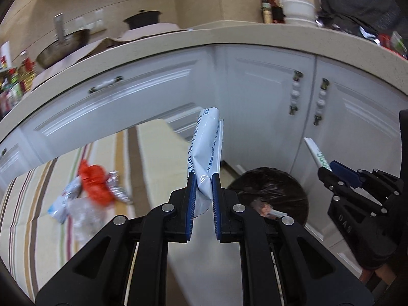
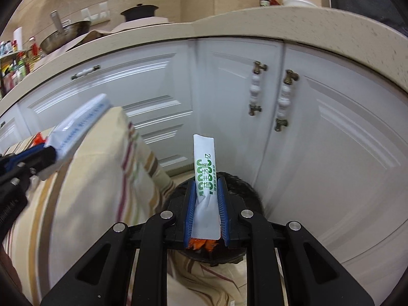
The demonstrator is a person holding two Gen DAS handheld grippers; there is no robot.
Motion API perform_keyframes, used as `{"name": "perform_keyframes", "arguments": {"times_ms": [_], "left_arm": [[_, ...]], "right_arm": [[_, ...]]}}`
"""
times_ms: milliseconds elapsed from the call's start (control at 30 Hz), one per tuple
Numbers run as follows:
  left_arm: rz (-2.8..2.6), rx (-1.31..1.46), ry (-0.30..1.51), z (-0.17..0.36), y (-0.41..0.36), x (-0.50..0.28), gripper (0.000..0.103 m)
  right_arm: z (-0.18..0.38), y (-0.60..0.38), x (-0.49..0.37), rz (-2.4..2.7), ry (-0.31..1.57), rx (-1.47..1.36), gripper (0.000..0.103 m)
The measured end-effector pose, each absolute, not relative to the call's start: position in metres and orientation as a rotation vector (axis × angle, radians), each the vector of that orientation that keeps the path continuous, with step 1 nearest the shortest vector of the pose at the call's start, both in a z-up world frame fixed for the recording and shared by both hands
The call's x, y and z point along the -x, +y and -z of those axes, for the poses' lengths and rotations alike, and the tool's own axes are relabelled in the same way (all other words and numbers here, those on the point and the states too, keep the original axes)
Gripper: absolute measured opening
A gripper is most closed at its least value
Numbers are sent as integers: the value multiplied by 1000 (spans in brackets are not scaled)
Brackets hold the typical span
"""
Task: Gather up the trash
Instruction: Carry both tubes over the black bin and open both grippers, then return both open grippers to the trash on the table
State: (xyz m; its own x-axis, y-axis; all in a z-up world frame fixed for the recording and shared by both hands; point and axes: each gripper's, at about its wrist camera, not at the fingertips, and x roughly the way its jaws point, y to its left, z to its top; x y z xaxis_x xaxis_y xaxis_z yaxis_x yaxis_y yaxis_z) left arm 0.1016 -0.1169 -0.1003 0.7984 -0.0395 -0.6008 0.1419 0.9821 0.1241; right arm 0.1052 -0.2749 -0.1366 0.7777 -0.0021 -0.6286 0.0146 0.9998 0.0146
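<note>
My left gripper (image 1: 204,178) is shut on a white pouch with blue print (image 1: 207,148) that sticks up from between the blue pads. My right gripper (image 2: 206,181) is shut on a narrow white sachet with green print (image 2: 204,168); an orange scrap (image 2: 201,244) shows below the pads. A round bin lined with a black bag (image 1: 270,191) stands on the floor below, by the white cabinet doors, and shows behind the right gripper as the bin (image 2: 244,188). Loose trash lies on the striped cloth: an orange wrapper (image 1: 94,181), a foil wrapper (image 1: 118,187), a clear crumpled bottle (image 1: 81,214).
The striped cream cloth (image 1: 33,216) covers a surface at the left. White cabinet doors with beaded handles (image 2: 255,89) stand close ahead under a beige counter (image 1: 229,35). A wok (image 1: 63,46), a dark pot (image 1: 144,19) and bottles (image 1: 15,81) stand on the counter.
</note>
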Motion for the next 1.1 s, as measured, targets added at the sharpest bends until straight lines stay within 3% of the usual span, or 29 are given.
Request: {"name": "perform_keyframes", "arguments": {"times_ms": [467, 533, 600, 633, 800, 1100], "left_arm": [[183, -193, 833, 152, -197, -168, 12], [192, -202, 860, 158, -204, -176, 15], [173, -190, 879, 167, -207, -185, 29], [164, -189, 888, 171, -208, -189, 31], [163, -144, 919, 173, -198, -193, 44], [122, -92, 836, 135, -153, -167, 45]], "right_arm": [[172, -329, -143, 67, 706, -66, 19], [178, -333, -152, 62, 709, -78, 19], [187, -338, -160, 77, 717, -89, 39], [190, -339, -162, 84, 719, -93, 42], [199, -343, -160, 94, 744, -102, 42], [177, -326, -146, 82, 725, -96, 42]]}}
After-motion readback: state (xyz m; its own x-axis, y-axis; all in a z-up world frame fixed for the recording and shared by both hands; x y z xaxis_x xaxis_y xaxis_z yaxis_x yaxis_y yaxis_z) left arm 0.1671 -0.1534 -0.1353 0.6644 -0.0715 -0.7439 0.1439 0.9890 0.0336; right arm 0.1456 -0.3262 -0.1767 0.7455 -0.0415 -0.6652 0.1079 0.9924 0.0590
